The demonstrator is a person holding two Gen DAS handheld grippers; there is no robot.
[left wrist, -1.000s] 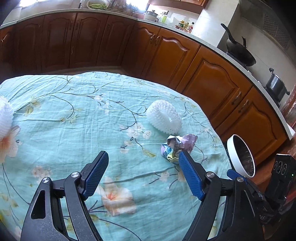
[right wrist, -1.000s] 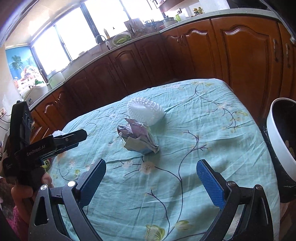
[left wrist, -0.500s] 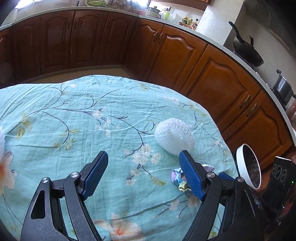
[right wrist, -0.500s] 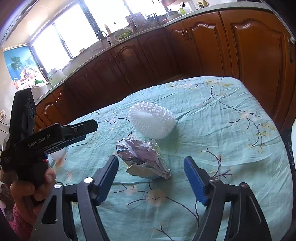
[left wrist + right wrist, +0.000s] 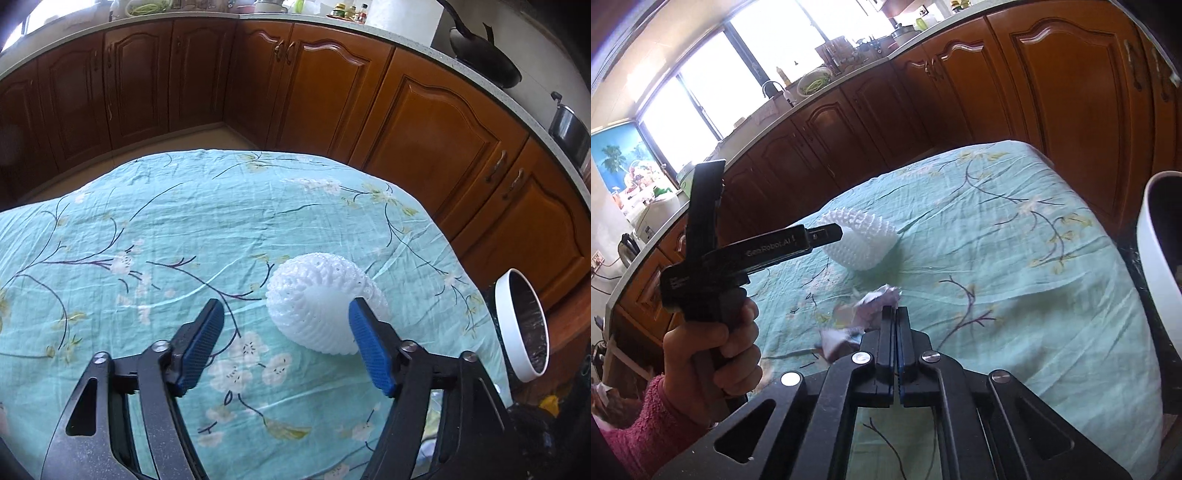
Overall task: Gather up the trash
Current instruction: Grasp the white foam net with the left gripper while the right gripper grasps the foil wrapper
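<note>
Now closed: right gripper (image 5: 897, 314) pinching crumpled purple-and-white paper wrapper (image 5: 860, 317), wide open a second ago. Left gripper (image 5: 286, 339) open, advanced to flank white foam mesh fruit sleeve (image 5: 321, 302), right pad touching it. Likely next: lift to white round bin (image 5: 521, 325) beside table edge. Teal floral tablecloth (image 5: 166, 229); brown wooden kitchen cabinets (image 5: 314, 92) behind.
</note>
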